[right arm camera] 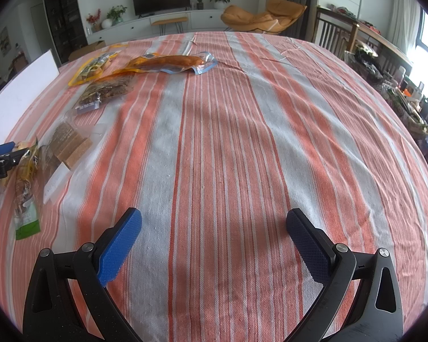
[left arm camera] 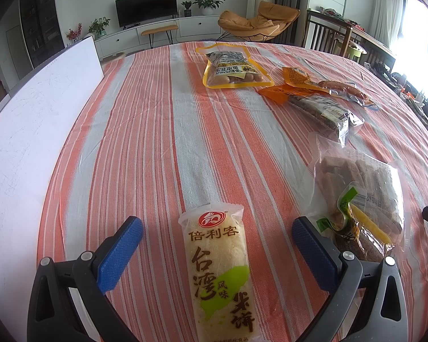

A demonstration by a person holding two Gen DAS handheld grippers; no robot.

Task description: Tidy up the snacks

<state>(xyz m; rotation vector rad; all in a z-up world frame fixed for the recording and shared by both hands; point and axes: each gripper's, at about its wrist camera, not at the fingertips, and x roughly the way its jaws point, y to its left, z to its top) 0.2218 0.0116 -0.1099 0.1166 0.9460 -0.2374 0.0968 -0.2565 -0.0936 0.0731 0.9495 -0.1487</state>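
Observation:
A rice cracker pack [left arm camera: 218, 268] with red logo and brown characters lies on the striped tablecloth [left arm camera: 157, 142] between the blue pads of my left gripper [left arm camera: 217, 236], which is open around it without touching. To its right lie a clear bag of brown bars [left arm camera: 365, 182] and a green-yellow pickle packet [left arm camera: 348, 222]. Farther off are a peanut bag [left arm camera: 234, 69], a dark nut bar [left arm camera: 322, 108] and a sausage pack [left arm camera: 342, 87]. My right gripper [right arm camera: 214, 236] is open over bare cloth; the sausage pack [right arm camera: 171, 61] and brown bars [right arm camera: 68, 145] lie to its left.
A white board [left arm camera: 34, 119] runs along the table's left side. The left gripper's fingers [right arm camera: 2, 149] show at the left edge of the right wrist view. Beyond the table stand an orange chair [left arm camera: 259, 21], a TV and wooden chairs [right arm camera: 333, 35].

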